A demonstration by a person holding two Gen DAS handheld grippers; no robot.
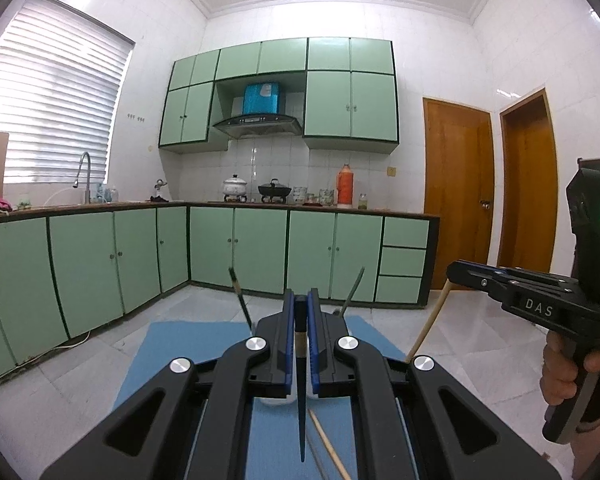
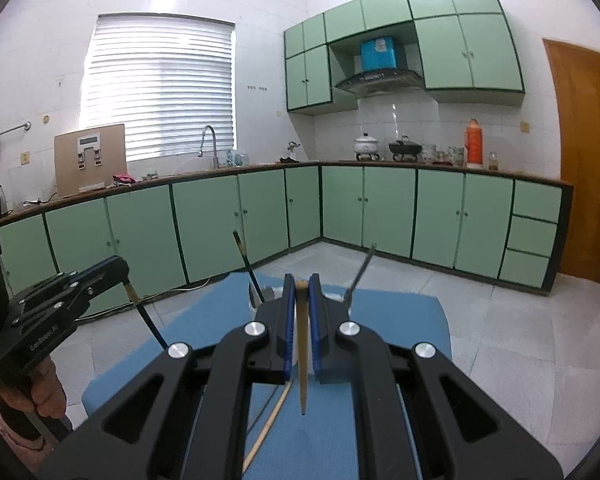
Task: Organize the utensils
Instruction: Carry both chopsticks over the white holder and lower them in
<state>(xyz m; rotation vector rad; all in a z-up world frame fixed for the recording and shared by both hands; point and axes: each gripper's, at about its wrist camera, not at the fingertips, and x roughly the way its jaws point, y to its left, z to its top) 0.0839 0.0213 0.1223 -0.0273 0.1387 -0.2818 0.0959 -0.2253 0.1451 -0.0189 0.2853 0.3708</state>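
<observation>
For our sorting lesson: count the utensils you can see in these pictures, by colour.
Dark chopsticks: 2 (held dark chopstick, standing dark chopstick)
Light chopsticks: 2 (held light chopstick, lying light chopstick)
Grey utensil: 1
Total: 5

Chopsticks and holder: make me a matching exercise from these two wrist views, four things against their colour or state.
Column one:
1. left gripper
2. right gripper
3. chopstick lying on the blue mat
4. white holder

Column two:
a. pale wood, flat, not held
b. jaws shut on a dark chopstick
c. stands beyond the jaws with dark sticks leaning out of it
d. jaws shut on a tan wooden chopstick

Pairs: 1-b, 2-d, 3-a, 4-c
</observation>
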